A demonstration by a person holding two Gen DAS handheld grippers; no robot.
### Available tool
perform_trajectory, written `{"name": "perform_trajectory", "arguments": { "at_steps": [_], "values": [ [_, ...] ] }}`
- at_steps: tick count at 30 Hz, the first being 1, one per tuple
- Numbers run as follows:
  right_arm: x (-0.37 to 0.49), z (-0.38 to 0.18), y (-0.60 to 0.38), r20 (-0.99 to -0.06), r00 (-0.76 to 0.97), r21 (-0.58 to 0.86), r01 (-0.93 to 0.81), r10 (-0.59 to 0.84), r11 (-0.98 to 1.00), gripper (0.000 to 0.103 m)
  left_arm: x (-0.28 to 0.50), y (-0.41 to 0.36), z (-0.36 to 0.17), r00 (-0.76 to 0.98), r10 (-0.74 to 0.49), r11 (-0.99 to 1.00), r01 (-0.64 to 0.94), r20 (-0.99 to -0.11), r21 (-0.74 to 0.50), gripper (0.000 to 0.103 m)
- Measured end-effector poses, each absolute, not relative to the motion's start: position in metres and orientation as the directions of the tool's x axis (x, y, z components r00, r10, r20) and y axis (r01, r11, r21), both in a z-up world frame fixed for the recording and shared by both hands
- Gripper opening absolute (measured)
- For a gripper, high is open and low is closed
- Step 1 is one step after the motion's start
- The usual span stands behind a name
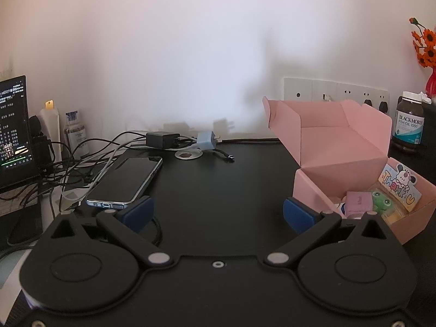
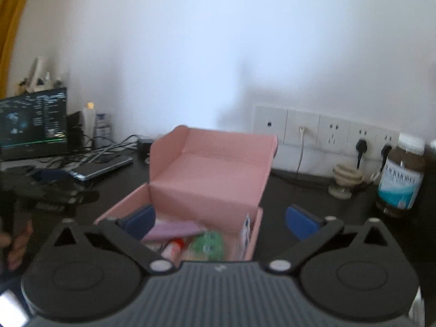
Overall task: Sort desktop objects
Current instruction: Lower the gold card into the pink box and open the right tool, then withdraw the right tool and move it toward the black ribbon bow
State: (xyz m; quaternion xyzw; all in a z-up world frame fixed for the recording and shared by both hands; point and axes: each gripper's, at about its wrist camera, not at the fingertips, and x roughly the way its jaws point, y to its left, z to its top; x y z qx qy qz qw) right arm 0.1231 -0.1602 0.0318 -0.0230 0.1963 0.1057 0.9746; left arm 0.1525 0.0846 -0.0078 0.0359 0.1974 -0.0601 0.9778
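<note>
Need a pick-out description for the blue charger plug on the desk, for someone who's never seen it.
Start at the black desk and go to its back edge by the white wall, left of the pink box. There, beyond the phone, two chargers sit side by side among cables. The plug is the right one: pale blue with bare metal prongs, while its neighbour, the black adapter, is dark and has cables in it.

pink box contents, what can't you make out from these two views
- Left wrist view: the pink box's near wall and the left gripper hide lower items; only the thank-you card and frog read clearly.
- Right wrist view: motion blur smears everything inside.
</note>
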Motion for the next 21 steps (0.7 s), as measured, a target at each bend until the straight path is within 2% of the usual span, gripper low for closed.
{"name": "perform_trajectory", "arguments": {
  "at_steps": [5, 7, 17, 21],
  "values": [
    [0.103, 0.006, -0.187, -0.433, 0.878, -0.009, -0.232, 0.206, 0.973, 0.102, 0.153, 0.085, -0.008, 0.914, -0.1, 0.991, 0.127, -0.394, 0.044, 0.103],
    [0.099, -0.004, -0.198, -0.454, 0.876, -0.039, -0.201, 0.162, 0.979, 0.102, 0.153, 0.085, -0.008, 0.914, -0.098, 0.991, 0.125, -0.394, 0.043, 0.103],
    [0.087, -0.016, -0.246, -0.52, 0.851, 0.011, -0.078, 0.072, 0.997, 0.102, 0.154, 0.085, -0.009, 0.911, -0.071, 0.994, 0.099, -0.407, 0.048, 0.103],
    [0.086, -0.017, -0.261, -0.518, 0.847, 0.126, -0.068, 0.124, 0.99, 0.102, 0.155, 0.086, -0.009, 0.91, -0.051, 0.995, 0.08, -0.41, 0.053, 0.103]
  ]
}}
